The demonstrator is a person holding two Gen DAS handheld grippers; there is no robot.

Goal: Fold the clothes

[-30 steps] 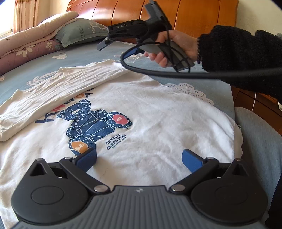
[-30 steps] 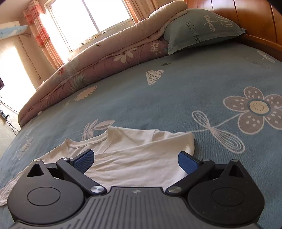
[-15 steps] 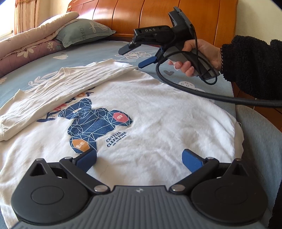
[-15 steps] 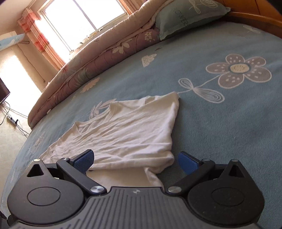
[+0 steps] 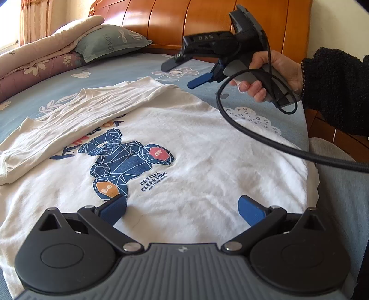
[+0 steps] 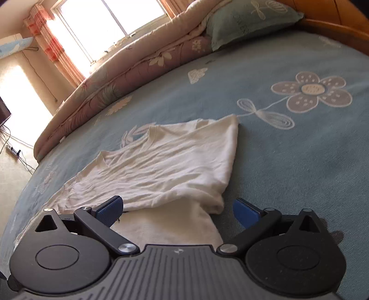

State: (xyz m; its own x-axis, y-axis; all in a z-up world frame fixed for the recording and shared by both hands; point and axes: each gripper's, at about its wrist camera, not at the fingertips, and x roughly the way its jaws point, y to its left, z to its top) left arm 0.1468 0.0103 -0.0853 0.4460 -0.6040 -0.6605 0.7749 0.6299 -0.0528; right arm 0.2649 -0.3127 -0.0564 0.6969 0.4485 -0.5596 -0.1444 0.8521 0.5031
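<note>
A white T-shirt [image 5: 207, 150] with a blue geometric bear print lies flat on the bed. Its far side is folded over onto the body as a wrinkled band [image 5: 76, 120], which also shows in the right wrist view [image 6: 166, 166]. My left gripper [image 5: 182, 210] is open and empty, low over the shirt's near part. My right gripper [image 6: 177, 207] is open and empty; in the left wrist view it [image 5: 184, 73] hangs in the air above the shirt's far right corner, held by a hand in a black sleeve.
The blue flowered bedsheet [image 6: 288, 150] surrounds the shirt. A rolled quilt [image 6: 129, 76] and a green pillow [image 5: 110, 42] lie along the far side by the wooden headboard [image 5: 184, 20]. A black cable [image 5: 265, 140] hangs over the shirt. The bed's edge is at the right [image 5: 306, 138].
The right gripper has drawn back to the right and up, away from the folded band, which now shows more fully in its view. The left gripper has stayed still.
</note>
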